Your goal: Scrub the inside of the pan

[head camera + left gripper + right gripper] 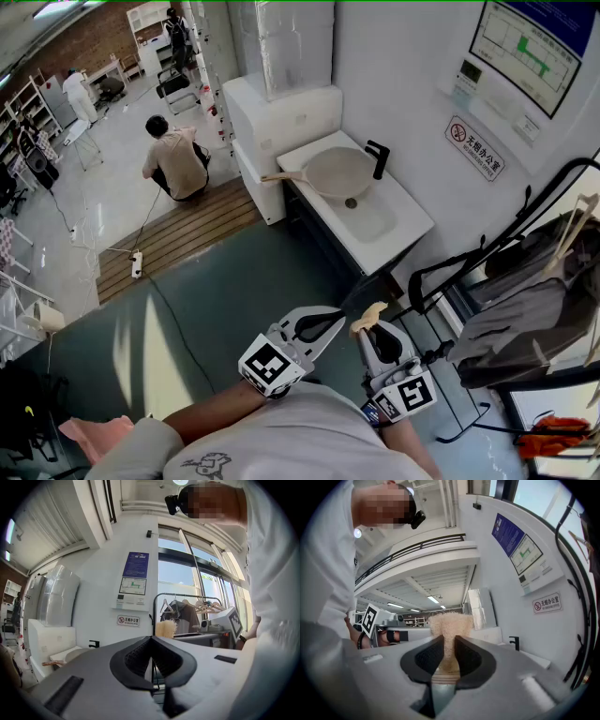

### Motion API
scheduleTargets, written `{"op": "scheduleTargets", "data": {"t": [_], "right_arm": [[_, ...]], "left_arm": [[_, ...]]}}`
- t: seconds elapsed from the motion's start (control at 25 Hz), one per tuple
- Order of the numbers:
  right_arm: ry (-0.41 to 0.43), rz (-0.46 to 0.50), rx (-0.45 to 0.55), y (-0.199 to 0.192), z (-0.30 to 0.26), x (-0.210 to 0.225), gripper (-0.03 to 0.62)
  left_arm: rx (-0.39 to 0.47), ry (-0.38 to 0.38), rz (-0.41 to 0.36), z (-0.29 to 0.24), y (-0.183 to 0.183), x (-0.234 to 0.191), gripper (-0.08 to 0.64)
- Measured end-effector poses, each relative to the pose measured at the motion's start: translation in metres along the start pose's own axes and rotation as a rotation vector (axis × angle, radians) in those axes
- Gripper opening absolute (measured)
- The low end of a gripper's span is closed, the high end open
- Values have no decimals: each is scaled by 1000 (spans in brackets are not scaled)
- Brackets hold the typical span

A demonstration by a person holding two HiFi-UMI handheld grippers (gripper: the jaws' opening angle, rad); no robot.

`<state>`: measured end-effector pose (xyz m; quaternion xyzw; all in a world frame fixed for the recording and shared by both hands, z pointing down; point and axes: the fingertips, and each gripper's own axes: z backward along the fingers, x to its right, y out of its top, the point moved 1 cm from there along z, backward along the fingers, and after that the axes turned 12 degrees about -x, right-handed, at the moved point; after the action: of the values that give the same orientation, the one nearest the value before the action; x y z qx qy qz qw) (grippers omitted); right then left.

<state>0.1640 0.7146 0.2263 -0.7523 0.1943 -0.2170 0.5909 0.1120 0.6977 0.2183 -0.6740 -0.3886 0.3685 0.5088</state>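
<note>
At left, grey left gripper [151,638] with black pads, pinched fully together on nothing, held close to the body. Ahead and well apart, round beige pan [336,173] with wooden handle, lying in the white sink [405,214] beside the black tap [377,159], not yet reached. At right, right gripper [449,644] clamped narrow on a tan fibrous scrubber [451,620], tuft poking past the tips. Likely trouble: slipping of the thinly pinched scrubber under scrubbing pressure; skating or tipping of the pan, given no hold on its handle
</note>
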Motion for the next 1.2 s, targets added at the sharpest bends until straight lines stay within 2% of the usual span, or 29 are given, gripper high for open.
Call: {"op": "scheduleTargets", "data": {"t": [0.24, 0.48, 0.72, 0.96, 1.2], "right_arm": [[26, -6, -19, -2, -21, 4, 77], [13, -7, -28, 2, -56, 10, 78], [17, -17, -42, 13, -121, 11, 78], [45, -11, -38, 37, -198, -8, 78], [48, -21, -43, 43, -253, -20, 80]], "left_arm": [[10, -9, 12, -8, -1, -20, -1], [15, -19, 24, -7, -1, -54, -1], [19, -9, 40, 6, 2, -120, -1], [21, -3, 38, 37, 16, -192, -1], [10, 16, 54, 64, 9, -244, -1]]}}
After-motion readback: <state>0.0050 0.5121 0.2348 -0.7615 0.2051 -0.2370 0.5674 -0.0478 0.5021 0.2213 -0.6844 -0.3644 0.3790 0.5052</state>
